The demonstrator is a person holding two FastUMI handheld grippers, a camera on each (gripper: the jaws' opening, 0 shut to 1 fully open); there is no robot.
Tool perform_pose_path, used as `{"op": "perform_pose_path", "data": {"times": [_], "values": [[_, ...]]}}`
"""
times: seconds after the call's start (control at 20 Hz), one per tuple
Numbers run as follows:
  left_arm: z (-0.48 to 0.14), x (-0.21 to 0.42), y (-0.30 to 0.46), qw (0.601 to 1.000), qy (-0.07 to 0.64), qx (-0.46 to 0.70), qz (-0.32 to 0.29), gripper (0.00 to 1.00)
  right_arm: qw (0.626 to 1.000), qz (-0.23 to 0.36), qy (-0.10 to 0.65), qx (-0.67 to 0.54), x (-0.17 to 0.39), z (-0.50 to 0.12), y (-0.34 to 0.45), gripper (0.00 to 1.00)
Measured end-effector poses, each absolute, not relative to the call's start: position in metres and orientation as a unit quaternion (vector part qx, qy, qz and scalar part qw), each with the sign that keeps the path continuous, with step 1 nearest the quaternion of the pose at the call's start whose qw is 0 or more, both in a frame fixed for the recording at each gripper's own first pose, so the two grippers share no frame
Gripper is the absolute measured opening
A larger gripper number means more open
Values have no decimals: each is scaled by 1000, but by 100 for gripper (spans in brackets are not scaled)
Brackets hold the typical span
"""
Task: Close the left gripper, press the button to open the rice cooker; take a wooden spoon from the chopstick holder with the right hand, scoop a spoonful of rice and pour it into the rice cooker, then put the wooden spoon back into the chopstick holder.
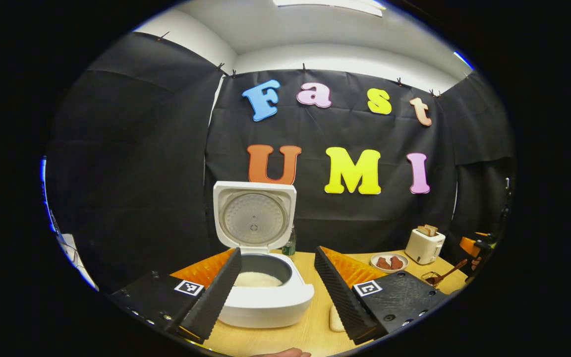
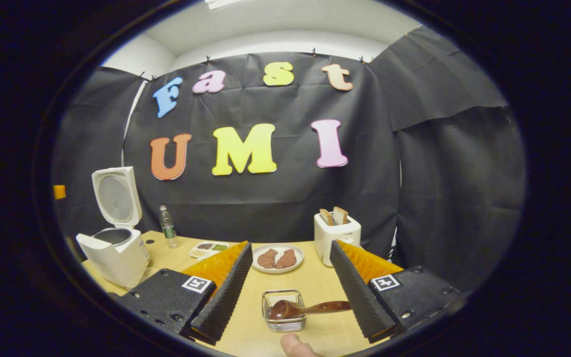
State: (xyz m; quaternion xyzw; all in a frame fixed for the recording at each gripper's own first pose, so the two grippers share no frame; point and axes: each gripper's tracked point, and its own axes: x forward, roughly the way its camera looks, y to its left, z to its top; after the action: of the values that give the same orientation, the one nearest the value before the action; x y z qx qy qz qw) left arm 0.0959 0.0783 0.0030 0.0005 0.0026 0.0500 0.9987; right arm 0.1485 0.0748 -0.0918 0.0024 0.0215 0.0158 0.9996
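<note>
Left fingers: spread wide on the left gripper (image 1: 278, 287), holding nothing; rice cooker (image 1: 265, 297) sits between and just beyond the tips.
Right fingers: spread wide on the right gripper (image 2: 290, 292), holding nothing; chopstick holder (image 2: 283, 311) sits between them, near the tips.
Rice cooker: lid (image 1: 255, 215) stands upright and open; inner pot with white rice (image 1: 257, 280) showing, just beside the left-hand finger of the left gripper. Far off to the left of the right fingers in the right gripper view.
Wooden spoon: wooden spoon (image 2: 310, 308) lies with its bowl in the chopstick holder, handle running out toward the right-hand finger, close to it; contact with that finger cannot be told.
Other things beyond the right fingers: plate (image 2: 295, 264) with two brown pieces straight ahead, toaster (image 2: 337, 237) with bread ahead of the right-hand finger, water bottle (image 2: 168, 227) and a small sectioned tray (image 2: 205, 250) ahead of the left-hand finger.
Table: light wood table (image 2: 315, 282) under everything.
Done, by the look of it: button pressed, lid up, rice already in the pot.
Unclear: whether the scoop is over and the spoon just returned, or not yet taken; stills alone cannot settle it.
Left, if not yet scooped: grasp the spoon, scoop, pour, return.
Left, if already returned: nothing beyond pulling back.
</note>
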Motion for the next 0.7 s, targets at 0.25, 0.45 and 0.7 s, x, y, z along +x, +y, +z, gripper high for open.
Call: {"op": "perform_pose_path", "data": {"times": [0.25,0.45,0.7], "values": [[66,153,102,999,-15,14,36,94,999,42,1,-10,109,-79,104,100],[100,213,111,999,-34,12,31,94,997,68,-1,-36,102,-84,124,94],[114,289,140,997,-47,23,50,94,996,86,-9,-36,111,-80,133,94]]}}
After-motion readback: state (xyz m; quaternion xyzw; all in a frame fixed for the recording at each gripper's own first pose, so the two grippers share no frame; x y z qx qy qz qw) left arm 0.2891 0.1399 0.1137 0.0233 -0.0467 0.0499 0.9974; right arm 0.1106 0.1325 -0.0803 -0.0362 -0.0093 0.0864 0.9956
